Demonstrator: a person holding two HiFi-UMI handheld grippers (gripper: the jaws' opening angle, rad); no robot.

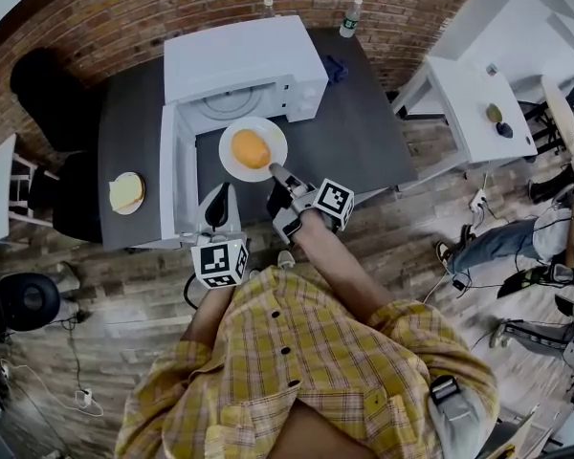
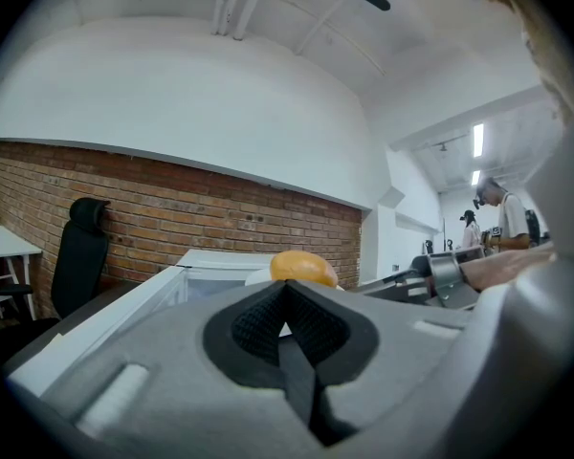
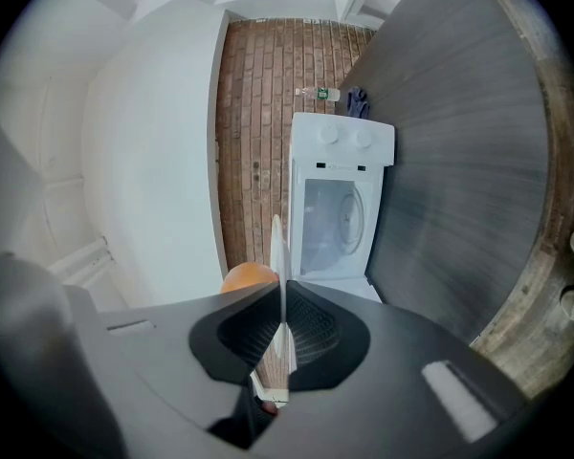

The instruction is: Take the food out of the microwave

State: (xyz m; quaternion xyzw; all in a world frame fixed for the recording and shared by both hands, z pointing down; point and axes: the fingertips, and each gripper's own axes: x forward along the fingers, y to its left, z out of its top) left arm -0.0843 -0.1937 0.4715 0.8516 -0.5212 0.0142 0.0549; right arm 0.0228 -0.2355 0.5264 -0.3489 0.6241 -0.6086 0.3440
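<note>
The white microwave (image 1: 239, 65) stands on the dark table (image 1: 364, 132) with its door (image 1: 169, 175) swung open to the left and its cavity empty (image 3: 335, 220). In front of it, a white plate (image 1: 231, 157) carrying a round orange food item (image 1: 252, 148) hangs above the table. My right gripper (image 1: 275, 172) is shut on the plate's near rim; in the right gripper view the plate (image 3: 278, 256) runs edge-on between the pads, with the food (image 3: 249, 277) on its left. My left gripper (image 1: 220, 201) is shut and empty beside the open door, with the food (image 2: 303, 267) ahead of it.
A second plate with pale yellow food (image 1: 126, 192) lies at the table's left edge. Two bottles (image 1: 352, 15) and a blue cloth (image 1: 335, 67) sit behind the microwave. A black chair (image 1: 38, 84) stands at left, a white table (image 1: 478, 103) at right, with people beyond it.
</note>
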